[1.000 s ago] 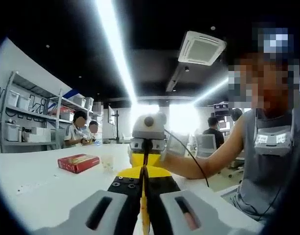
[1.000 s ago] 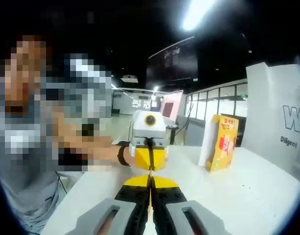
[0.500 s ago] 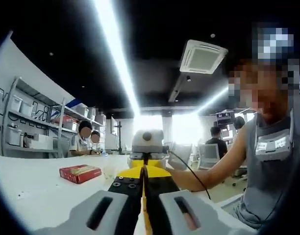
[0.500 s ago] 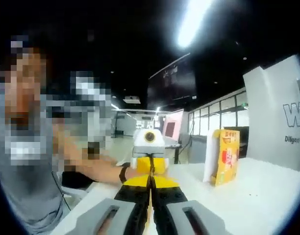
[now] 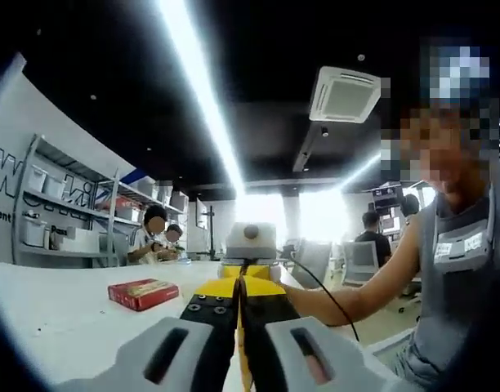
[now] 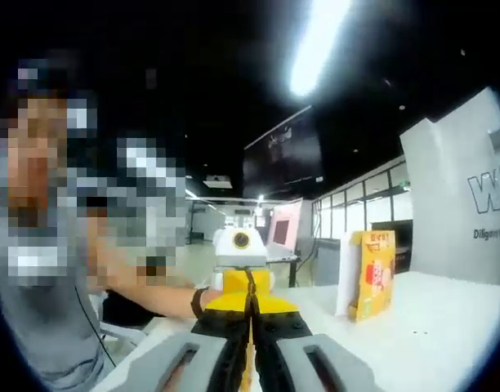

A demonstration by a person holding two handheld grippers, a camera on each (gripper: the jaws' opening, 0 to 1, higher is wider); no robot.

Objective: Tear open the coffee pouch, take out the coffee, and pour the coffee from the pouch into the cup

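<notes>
A yellow coffee pouch [image 5: 243, 287] is stretched between the two grippers, which face each other above the white table [image 5: 54, 322]. In the left gripper view my left gripper [image 5: 240, 302] is shut on the near end of the pouch, and my right gripper [image 5: 246, 270] clamps the far end. The right gripper view is the mirror of this: my right gripper [image 6: 251, 315] is shut on the pouch [image 6: 250, 300], with the left gripper [image 6: 247, 279] opposite. A person's forearm [image 5: 348, 290] reaches in behind.
A red box [image 5: 142, 293] lies flat on the table to the left. A tall yellow carton [image 6: 371, 273] stands upright on the table [image 6: 430, 335] before a white wall panel [image 6: 466, 204]. Shelving [image 5: 58, 216] and seated people [image 5: 158, 237] are far behind.
Both views have tilted up toward the ceiling. In each view the opposite gripper looks slightly smaller and lower. Both grippers stay shut on the pouch.
</notes>
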